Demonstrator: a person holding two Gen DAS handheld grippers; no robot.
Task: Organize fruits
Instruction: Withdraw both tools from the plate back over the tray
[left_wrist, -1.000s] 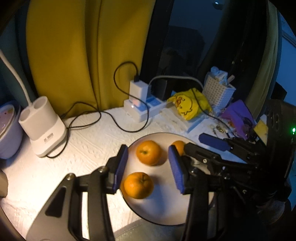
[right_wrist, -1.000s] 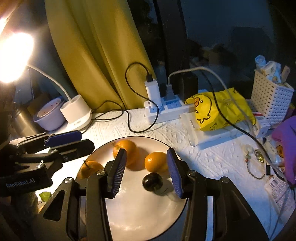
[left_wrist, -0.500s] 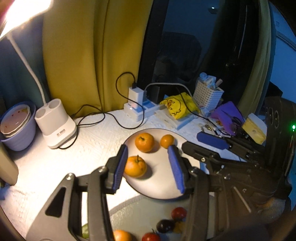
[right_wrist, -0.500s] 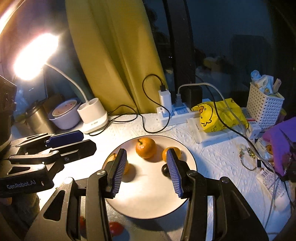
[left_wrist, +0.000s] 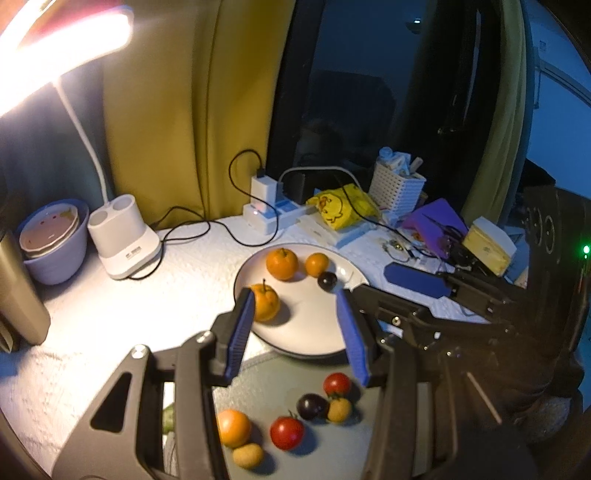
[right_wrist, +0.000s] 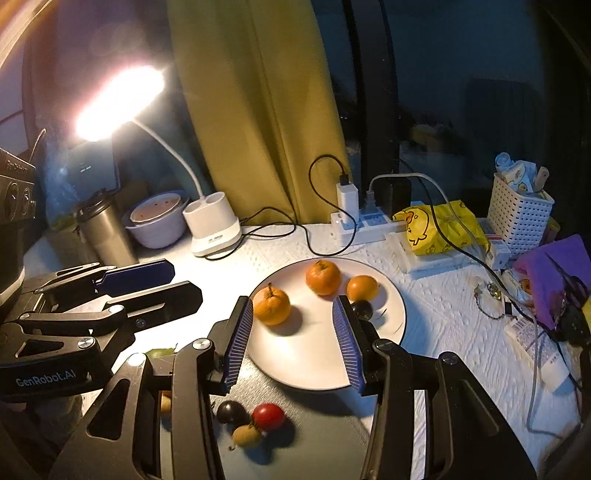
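A white plate (left_wrist: 306, 332) (right_wrist: 314, 365) holds three oranges (left_wrist: 282, 263) (right_wrist: 323, 277) and a dark cherry tomato (left_wrist: 327, 281) (right_wrist: 362, 309). In front of it a grey plate (left_wrist: 266, 380) (right_wrist: 325, 435) holds an orange (left_wrist: 233, 428), red tomatoes (left_wrist: 287, 432) (right_wrist: 268, 416), a dark one (left_wrist: 311, 406) (right_wrist: 229, 411) and yellow ones (left_wrist: 248, 455) (right_wrist: 246, 435). My left gripper (left_wrist: 297, 325) is open and empty above the plates. My right gripper (right_wrist: 293, 339) is open and empty above the white plate. Each gripper shows in the other's view (left_wrist: 417, 284) (right_wrist: 136, 275).
A lit desk lamp with white base (left_wrist: 123, 236) (right_wrist: 214, 225), a purple bowl (left_wrist: 51, 240), a steel mug (right_wrist: 105, 229), a power strip with cables (left_wrist: 266, 218) (right_wrist: 354, 221), a yellow duck bag (left_wrist: 341, 210) (right_wrist: 439, 225), a white basket (right_wrist: 519, 218) and purple clutter (left_wrist: 436, 221) crowd the table's back.
Both grippers have pulled back and up from the white plate. The grey plate with small fruits has come into view in front. Both stay open.
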